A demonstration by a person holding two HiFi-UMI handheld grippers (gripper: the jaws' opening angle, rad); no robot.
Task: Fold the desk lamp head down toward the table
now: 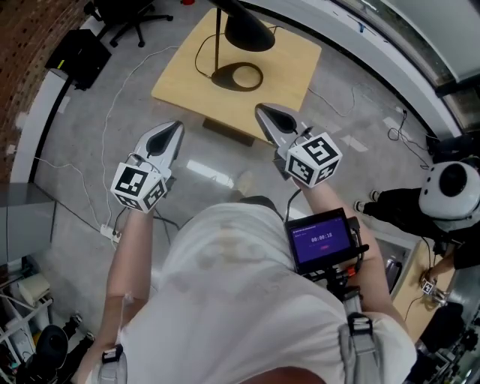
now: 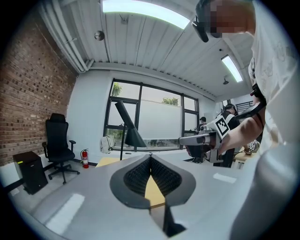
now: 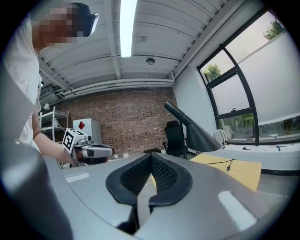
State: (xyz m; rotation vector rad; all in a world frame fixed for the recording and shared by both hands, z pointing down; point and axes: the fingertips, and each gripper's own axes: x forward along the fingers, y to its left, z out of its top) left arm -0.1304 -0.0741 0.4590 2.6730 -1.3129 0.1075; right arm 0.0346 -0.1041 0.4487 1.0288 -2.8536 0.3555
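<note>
A black desk lamp stands on a small wooden table (image 1: 292, 67) ahead of me, with a cone head (image 1: 248, 31), a thin stem (image 1: 218, 36) and a ring base (image 1: 238, 76). My left gripper (image 1: 176, 127) is shut and empty, short of the table and off its left front corner. The right gripper (image 1: 261, 112) is also shut and empty, its tip over the table's front edge, clear of the lamp. In the left gripper view the lamp (image 2: 128, 131) rises beyond the shut jaws. The right gripper view has the lamp head (image 3: 199, 132) at upper right.
Cables trail over the grey floor (image 1: 112, 112) left of the table. A black office chair (image 1: 131, 19) and a black box (image 1: 77, 54) stand by the brick wall. Another person (image 1: 420, 206) sits at the right. A screen device (image 1: 322, 240) is strapped near my right forearm.
</note>
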